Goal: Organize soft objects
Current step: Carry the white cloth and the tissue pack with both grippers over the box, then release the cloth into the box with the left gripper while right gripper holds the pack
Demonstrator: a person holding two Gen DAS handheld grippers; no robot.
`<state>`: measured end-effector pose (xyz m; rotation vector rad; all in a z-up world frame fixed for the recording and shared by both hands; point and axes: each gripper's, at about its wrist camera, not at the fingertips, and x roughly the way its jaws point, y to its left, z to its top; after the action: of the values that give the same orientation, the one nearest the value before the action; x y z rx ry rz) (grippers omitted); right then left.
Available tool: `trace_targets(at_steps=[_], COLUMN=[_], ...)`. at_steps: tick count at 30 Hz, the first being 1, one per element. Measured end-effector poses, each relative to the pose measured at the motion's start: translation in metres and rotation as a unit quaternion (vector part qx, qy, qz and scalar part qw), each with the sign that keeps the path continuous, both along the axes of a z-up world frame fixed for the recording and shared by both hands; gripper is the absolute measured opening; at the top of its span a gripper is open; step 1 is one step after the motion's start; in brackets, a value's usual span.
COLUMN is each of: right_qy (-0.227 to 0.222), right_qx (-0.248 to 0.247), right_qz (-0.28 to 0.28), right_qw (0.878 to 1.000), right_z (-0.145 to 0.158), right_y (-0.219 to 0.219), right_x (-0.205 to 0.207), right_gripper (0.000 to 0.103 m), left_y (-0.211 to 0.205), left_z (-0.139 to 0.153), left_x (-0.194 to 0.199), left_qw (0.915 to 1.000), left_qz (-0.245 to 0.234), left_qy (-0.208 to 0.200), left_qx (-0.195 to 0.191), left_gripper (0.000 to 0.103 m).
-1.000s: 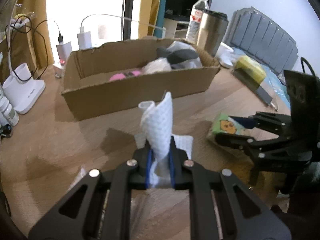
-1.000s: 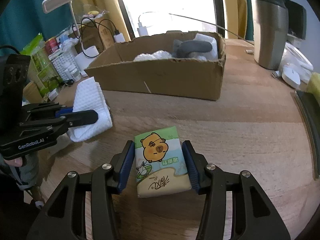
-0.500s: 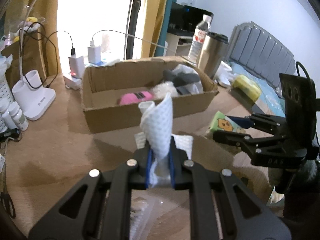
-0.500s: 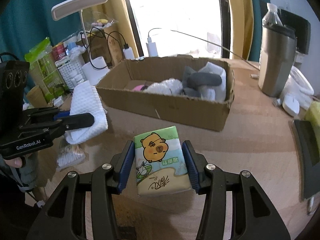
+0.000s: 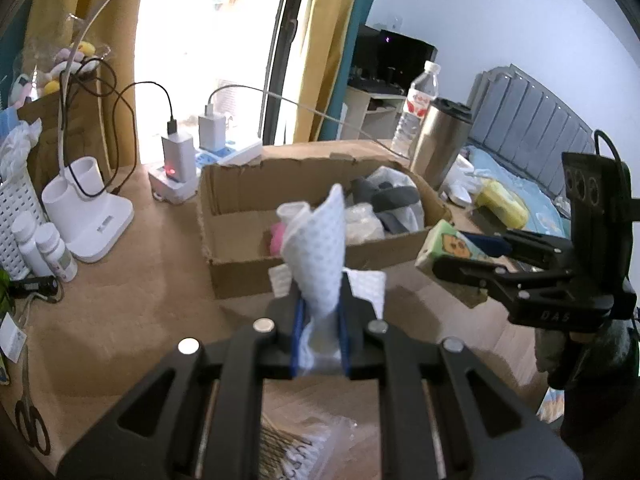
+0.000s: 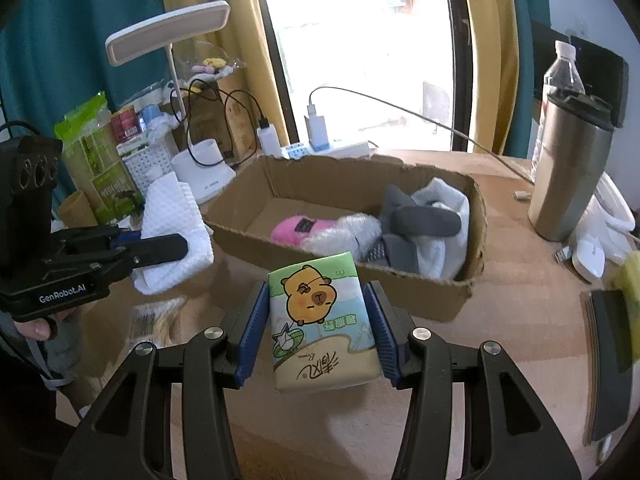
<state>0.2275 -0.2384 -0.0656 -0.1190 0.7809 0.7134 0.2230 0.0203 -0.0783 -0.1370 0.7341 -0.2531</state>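
Observation:
My left gripper (image 5: 320, 322) is shut on a white waffle cloth (image 5: 316, 256) and holds it above the table, in front of the cardboard box (image 5: 248, 268). It also shows in the right wrist view (image 6: 160, 246) with the cloth (image 6: 172, 224). My right gripper (image 6: 316, 320) is shut on a tissue pack with a capybara print (image 6: 320, 320), raised near the box's front wall (image 6: 420, 292). The pack also shows in the left wrist view (image 5: 448, 246). The box holds a pink soft item (image 6: 296, 230), a white fluffy item (image 6: 340, 236) and grey and white cloths (image 6: 424, 220).
A steel tumbler (image 6: 568, 176) and a water bottle (image 6: 560, 80) stand right of the box. A desk lamp base (image 5: 88, 208), chargers (image 5: 180, 160) and small bottles (image 5: 44, 248) stand left. A clear plastic bag (image 5: 296, 452) lies below my left gripper. Scissors (image 5: 28, 420) lie at the left edge.
Both grippers have risen from the table with their loads and now look down into the box from higher up. The grips have not changed.

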Motion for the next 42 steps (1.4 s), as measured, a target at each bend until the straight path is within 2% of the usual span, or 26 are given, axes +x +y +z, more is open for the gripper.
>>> trace_targets(at_steps=[14,42], right_qy=[-0.013,-0.015], right_qx=[0.008,0.022], right_qz=[0.02,0.038], right_qw=[1.0,0.999], right_z=[0.012,0.004], right_y=[0.018,0.04], right_x=[0.013,0.056], right_gripper=[0.052,0.052], left_y=[0.008,0.017], left_z=[0.007,0.0], left_x=[0.012,0.059], left_qw=[0.9998,0.9995], left_qz=[0.011,0.031], left_qy=[-0.011,-0.002], left_qx=[-0.008,-0.001], left_gripper=[0.014,0.014])
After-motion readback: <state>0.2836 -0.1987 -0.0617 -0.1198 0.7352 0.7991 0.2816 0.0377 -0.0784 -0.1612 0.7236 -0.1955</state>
